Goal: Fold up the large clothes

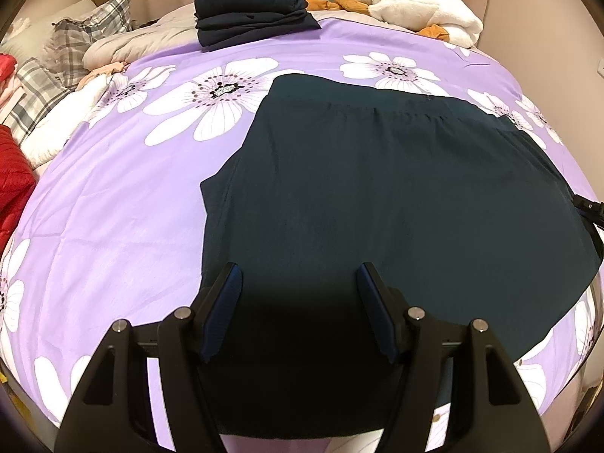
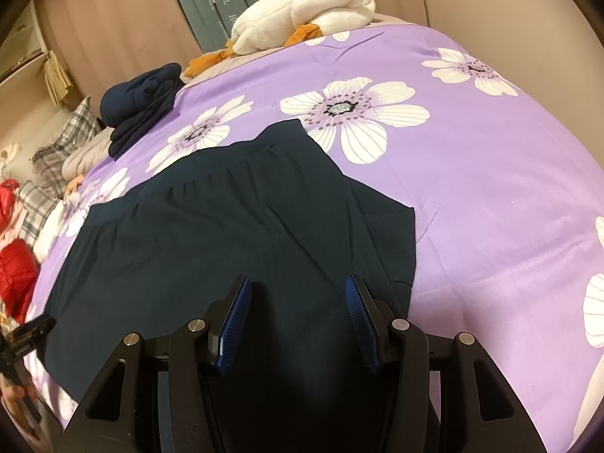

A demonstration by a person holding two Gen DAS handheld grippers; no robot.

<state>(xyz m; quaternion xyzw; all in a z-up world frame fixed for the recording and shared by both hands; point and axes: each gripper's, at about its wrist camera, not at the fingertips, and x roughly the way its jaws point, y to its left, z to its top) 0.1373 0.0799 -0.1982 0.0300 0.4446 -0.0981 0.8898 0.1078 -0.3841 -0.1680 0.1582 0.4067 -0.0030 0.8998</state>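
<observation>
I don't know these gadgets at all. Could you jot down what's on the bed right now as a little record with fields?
surface: purple bedspread with white flowers
garment being folded: dark skirt spread flat, waistband at the far end
already folded: navy pile at the far edge
also there: white plush toy, plaid pillows, red jacket
left gripper: jaws apart over the skirt's near hem
right gripper: jaws apart over the skirt's near hem

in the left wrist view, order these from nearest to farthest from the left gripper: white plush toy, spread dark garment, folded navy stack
1. Spread dark garment: directly under and ahead of the left gripper, whose jaws stand open.
2. Folded navy stack: far edge of the purple floral cover, slightly left.
3. White plush toy: far right; nearly as far as the stack, a close call.
</observation>
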